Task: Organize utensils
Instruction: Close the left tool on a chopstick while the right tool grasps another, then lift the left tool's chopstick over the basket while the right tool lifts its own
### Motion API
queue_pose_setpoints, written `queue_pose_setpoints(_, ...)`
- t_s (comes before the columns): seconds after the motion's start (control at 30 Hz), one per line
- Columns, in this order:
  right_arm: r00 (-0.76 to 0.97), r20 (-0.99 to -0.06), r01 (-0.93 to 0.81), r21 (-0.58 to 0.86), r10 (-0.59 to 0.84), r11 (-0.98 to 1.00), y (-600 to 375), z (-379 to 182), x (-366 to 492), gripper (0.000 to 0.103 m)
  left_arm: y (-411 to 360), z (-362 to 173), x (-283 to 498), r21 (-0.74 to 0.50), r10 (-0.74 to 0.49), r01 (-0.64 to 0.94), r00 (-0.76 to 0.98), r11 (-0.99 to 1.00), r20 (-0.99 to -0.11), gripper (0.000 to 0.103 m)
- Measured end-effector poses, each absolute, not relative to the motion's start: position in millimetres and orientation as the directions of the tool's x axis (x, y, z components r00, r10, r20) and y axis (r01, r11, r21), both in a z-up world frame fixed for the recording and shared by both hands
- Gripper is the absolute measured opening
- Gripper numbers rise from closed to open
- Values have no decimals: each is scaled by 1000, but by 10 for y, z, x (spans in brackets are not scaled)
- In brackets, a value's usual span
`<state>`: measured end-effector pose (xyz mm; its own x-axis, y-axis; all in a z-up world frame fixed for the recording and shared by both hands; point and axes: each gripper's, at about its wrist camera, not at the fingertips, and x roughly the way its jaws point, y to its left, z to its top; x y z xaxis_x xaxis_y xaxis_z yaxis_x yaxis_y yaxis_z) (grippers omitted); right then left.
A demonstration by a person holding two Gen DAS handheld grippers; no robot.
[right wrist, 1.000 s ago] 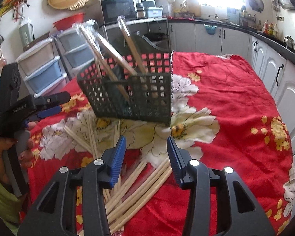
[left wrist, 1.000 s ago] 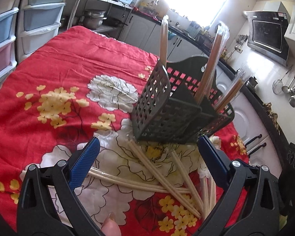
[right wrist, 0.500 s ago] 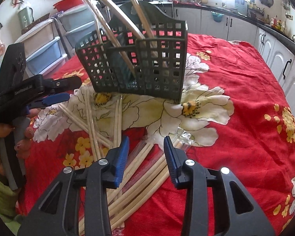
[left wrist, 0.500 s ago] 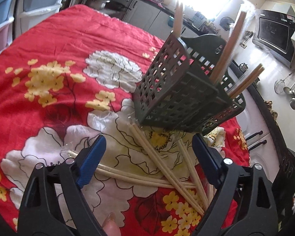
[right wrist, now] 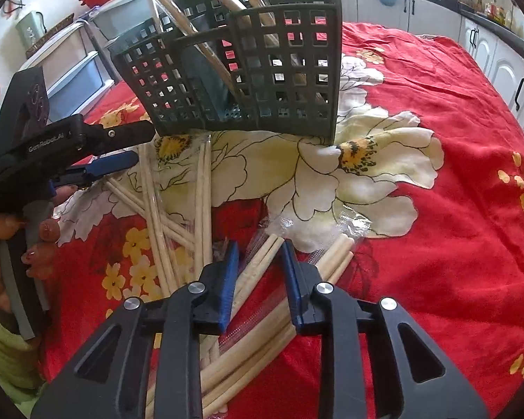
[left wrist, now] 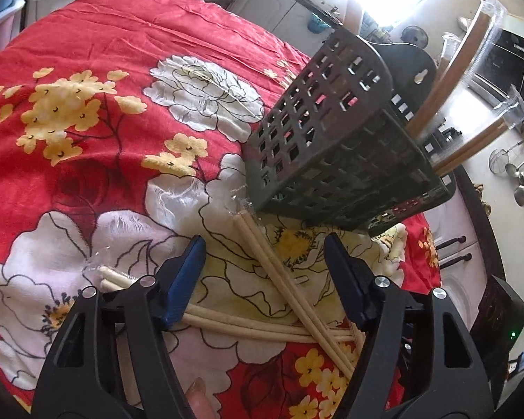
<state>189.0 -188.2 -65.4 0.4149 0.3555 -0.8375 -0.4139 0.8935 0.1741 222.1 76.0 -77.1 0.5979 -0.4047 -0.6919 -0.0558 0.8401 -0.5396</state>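
Note:
A dark perforated utensil basket (left wrist: 335, 150) stands on the red floral cloth and holds several wrapped chopstick pairs (left wrist: 447, 76); it also shows in the right wrist view (right wrist: 248, 76). Loose wrapped chopsticks (left wrist: 286, 286) lie crossed on the cloth in front of it. My left gripper (left wrist: 265, 272) is open and low over these sticks; it shows from the side in the right wrist view (right wrist: 101, 160). My right gripper (right wrist: 258, 265) is open, its blue fingers on either side of a wrapped chopstick pair (right wrist: 262, 262). More chopstick pairs (right wrist: 335, 258) lie beside it.
The red floral cloth (right wrist: 454, 174) covers the whole table. Plastic drawers (right wrist: 87, 59) stand beyond the table's left side. White cabinets (right wrist: 499, 56) and a counter run along the far side. Ladles and strainers (left wrist: 520, 174) hang on the wall.
Both grippers have moved down and forward toward the loose chopsticks. The left jaws have narrowed somewhat. The right gripper now straddles a wrapped pair.

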Motion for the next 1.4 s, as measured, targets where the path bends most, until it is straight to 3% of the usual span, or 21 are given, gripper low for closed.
queue_pose_setpoints(0.13, 412, -838, -408, 182, 358, 895, -1878, -657, 1883, 23, 753, -782, 2270, -531, -393, -69, 593, 845, -703, 56)
queue_pose_setpoints(0.33, 404, -837, -394, 204, 369, 896, -1878, -667, 1917, 18, 712, -809, 2338, -483, -348, -85, 585, 872, -732, 40)
queue_pose_setpoints(0.5, 398, -829, -356, 255, 393, 899, -1941, -679, 1980, 9, 803, -848, 2336, -471, -329, -107, 582, 875, -743, 17)
queue_pose_setpoints(0.6, 393, -822, -338, 288, 413, 896, -1981, -662, 2011, 7, 873, -870, 2333, -489, -338, -118, 583, 864, -739, 12)
queue_pose_setpoints(0.97, 434, -782, -345, 313, 446, 885, -2051, -427, 1950, 6, 1039, -682, 2160, -588, -421, -87, 616, 804, -666, 7)
queue_pose_setpoints(1.4, 534, -686, -421, 290, 493, 859, -2029, 97, 1761, 6, 916, 9, 1858, -583, -435, 59, 728, 810, -530, 4)
